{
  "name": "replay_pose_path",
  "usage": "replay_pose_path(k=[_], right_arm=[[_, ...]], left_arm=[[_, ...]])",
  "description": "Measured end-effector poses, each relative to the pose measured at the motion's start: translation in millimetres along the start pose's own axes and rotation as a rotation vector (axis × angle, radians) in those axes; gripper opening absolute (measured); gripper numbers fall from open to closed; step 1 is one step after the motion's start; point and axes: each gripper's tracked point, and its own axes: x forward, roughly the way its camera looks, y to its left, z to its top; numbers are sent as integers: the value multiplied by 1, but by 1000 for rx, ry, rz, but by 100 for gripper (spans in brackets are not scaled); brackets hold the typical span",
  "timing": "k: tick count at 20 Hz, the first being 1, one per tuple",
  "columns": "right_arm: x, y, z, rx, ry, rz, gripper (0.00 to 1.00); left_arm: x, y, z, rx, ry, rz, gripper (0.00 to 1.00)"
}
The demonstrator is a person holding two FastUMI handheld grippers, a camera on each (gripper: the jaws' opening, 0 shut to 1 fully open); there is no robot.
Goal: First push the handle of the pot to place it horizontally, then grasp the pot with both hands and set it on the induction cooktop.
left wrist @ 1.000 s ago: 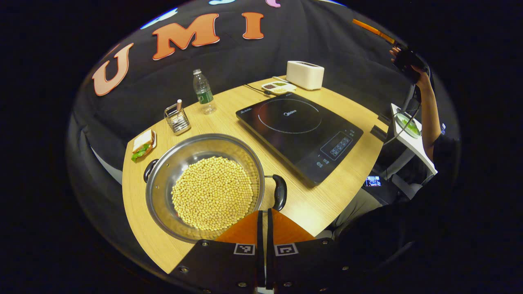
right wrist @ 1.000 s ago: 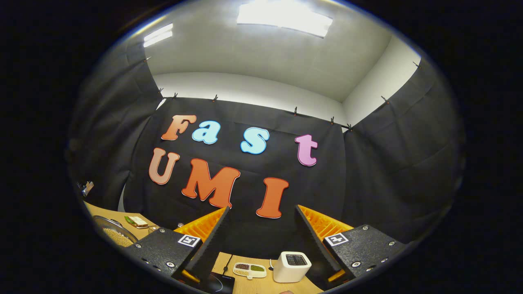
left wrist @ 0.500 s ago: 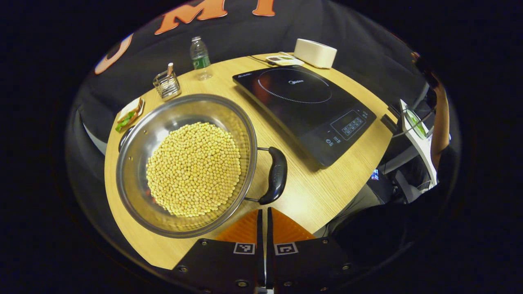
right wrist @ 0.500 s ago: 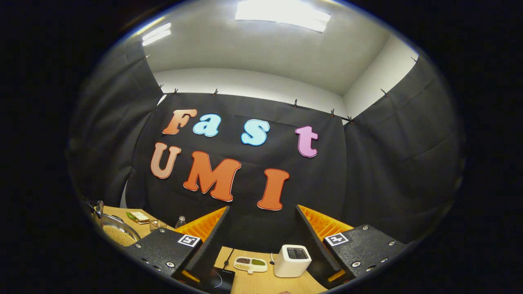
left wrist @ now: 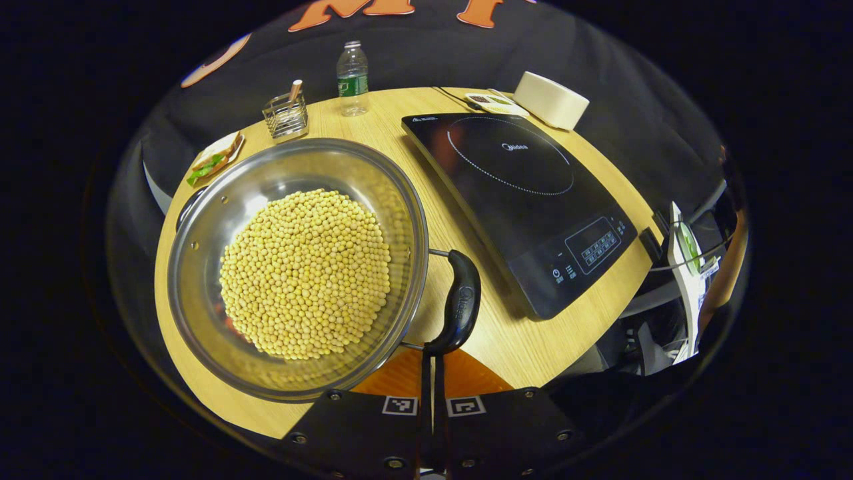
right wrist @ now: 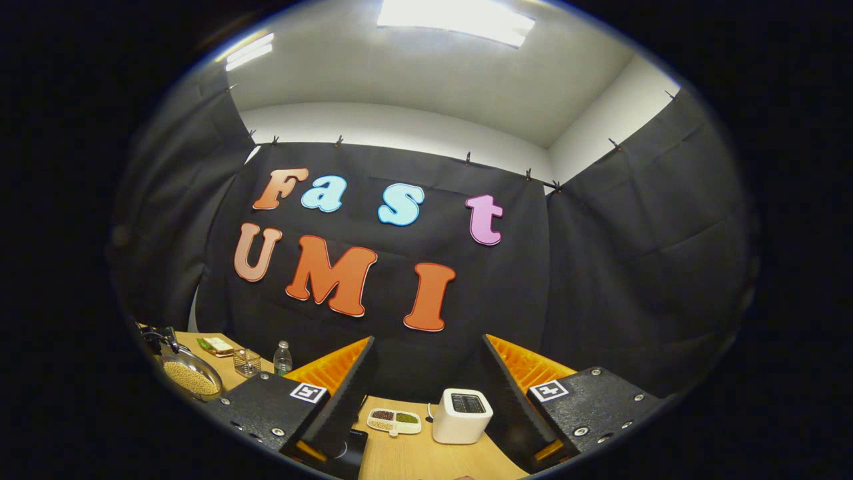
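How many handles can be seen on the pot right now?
2. One black handle sits on the pot side nearest the induction cooktop, just ahead of the left gripper; the other peeks past the far rim, mostly hidden.

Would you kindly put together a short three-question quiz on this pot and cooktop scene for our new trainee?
1. True or false: the pot already sits on the induction cooktop.
2. The left tool is: A) wide open around the rim; B) shut, its tips at the pot's near black handle; C) shut on the water bottle.
3. Fill in: the right tool has its fingers ____, aimed at the booth wall above the white toaster.

Key: 1 false, it stands on the wooden table beside the cooktop; 2 B; 3 open.
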Motion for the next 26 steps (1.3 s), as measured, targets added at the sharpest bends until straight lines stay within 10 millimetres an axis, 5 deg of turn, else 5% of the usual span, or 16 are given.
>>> replay_pose_path(k=[14, 26], right_arm=[[-8, -14, -21, 4, 69, -3, 95], [2, 23, -72, 71, 173, 65, 95]], left_arm=[[30, -6, 63, -175, -88, 8, 1], [47, 0, 99, -93, -160, 75, 1]])
